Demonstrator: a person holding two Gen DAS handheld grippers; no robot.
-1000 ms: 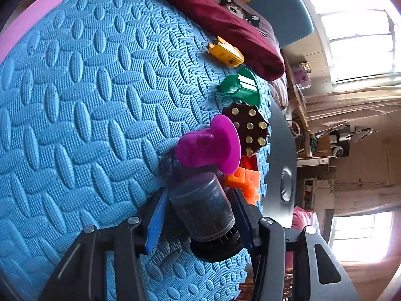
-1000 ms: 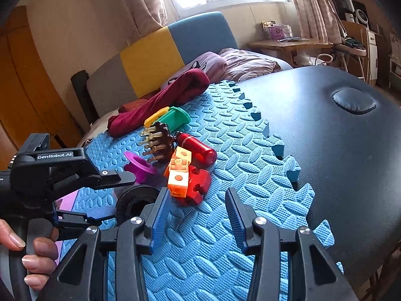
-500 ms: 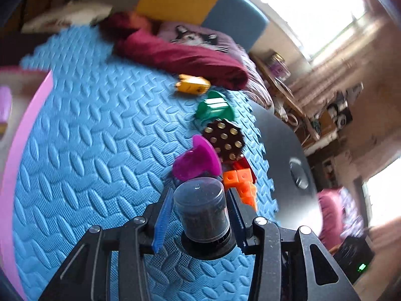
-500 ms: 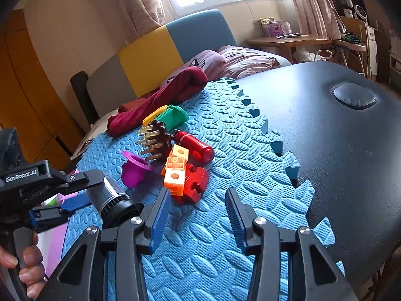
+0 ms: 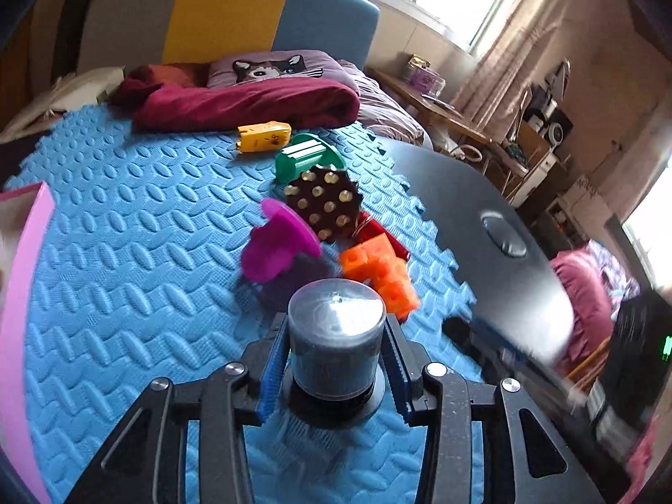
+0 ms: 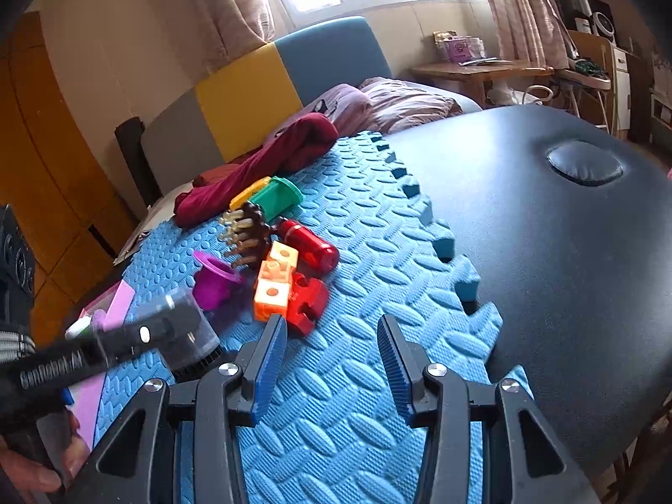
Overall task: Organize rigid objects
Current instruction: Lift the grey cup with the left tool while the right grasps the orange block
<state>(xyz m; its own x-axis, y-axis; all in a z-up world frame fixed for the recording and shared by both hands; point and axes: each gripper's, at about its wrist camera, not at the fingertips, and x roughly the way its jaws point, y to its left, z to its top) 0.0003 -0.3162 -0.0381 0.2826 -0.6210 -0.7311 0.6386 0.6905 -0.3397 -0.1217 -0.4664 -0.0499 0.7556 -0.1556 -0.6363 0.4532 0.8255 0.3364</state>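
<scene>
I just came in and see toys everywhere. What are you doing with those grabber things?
A person is tidying toys on the blue foam mat. The left gripper has closed on a smoky grey plastic canister with a black base and holds it above the mat. The right gripper is open and empty. A purple plastic cup, orange building blocks and a dark studded disc lie waiting on the mat.
</scene>
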